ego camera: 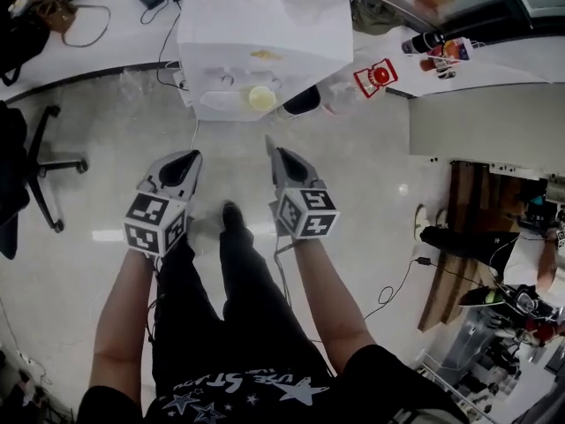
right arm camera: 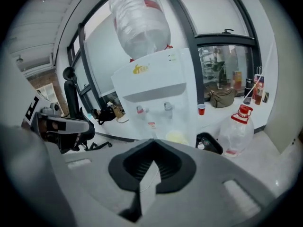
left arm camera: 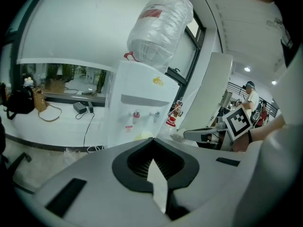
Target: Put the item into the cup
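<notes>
Two grippers are held side by side, low over the pale floor (ego camera: 353, 175). Both are pointed at a white water cooler (ego camera: 256, 42) that stands well apart from them. The left gripper (ego camera: 187, 160) is closed tight: its jaws are pressed together at the tips and nothing is held between them. The right gripper (ego camera: 275, 153) is closed the same way, with nothing in it.

A big clear bottle (left arm camera: 158, 27) is set upside down on top of the water cooler. A round yellow thing (right arm camera: 177, 137) is seen on the little shelf under the two taps; it cannot be told if it is a cup. A small red cup (right arm camera: 201, 109) is seen on the ledge (right arm camera: 222, 112) by the window, to the right of the cooler. A clear jug (right arm camera: 239, 129) with a red cap is stood on the floor near the cooler. A black chair (ego camera: 40, 162) is seen off to the left.
</notes>
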`<state>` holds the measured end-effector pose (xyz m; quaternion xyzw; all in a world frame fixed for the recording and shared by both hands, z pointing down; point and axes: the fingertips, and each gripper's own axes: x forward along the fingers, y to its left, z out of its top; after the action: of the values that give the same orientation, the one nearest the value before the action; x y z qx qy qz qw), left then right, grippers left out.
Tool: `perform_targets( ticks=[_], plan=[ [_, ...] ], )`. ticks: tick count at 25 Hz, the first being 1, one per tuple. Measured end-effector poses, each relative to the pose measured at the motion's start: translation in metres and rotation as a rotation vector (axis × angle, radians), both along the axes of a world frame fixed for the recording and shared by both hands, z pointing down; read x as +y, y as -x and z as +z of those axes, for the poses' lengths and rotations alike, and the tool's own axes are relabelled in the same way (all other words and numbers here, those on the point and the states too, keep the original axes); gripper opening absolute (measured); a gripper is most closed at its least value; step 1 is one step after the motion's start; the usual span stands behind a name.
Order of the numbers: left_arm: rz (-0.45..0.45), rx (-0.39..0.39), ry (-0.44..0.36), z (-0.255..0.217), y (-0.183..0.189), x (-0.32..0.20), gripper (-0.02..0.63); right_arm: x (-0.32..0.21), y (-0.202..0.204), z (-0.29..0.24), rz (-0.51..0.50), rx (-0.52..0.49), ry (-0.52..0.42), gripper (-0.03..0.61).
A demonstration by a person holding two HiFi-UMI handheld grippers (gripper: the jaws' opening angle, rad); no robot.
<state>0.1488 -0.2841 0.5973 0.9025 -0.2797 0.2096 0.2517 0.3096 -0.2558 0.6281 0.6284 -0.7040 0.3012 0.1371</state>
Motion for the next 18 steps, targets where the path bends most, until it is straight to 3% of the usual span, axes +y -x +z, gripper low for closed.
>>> perform_targets(
  ticks=[12,18],
  plan=[
    [-0.154,0.017,0.045,0.052,-0.020,-0.040,0.003,-0.065,-0.018,0.052,-0.168,0.107,-0.020,0.001],
    [-0.170,0.004,0.055,0.064,-0.026,-0.056,0.003,-0.090,-0.015,0.068,-0.249,0.195,-0.020,0.002]
  ],
)
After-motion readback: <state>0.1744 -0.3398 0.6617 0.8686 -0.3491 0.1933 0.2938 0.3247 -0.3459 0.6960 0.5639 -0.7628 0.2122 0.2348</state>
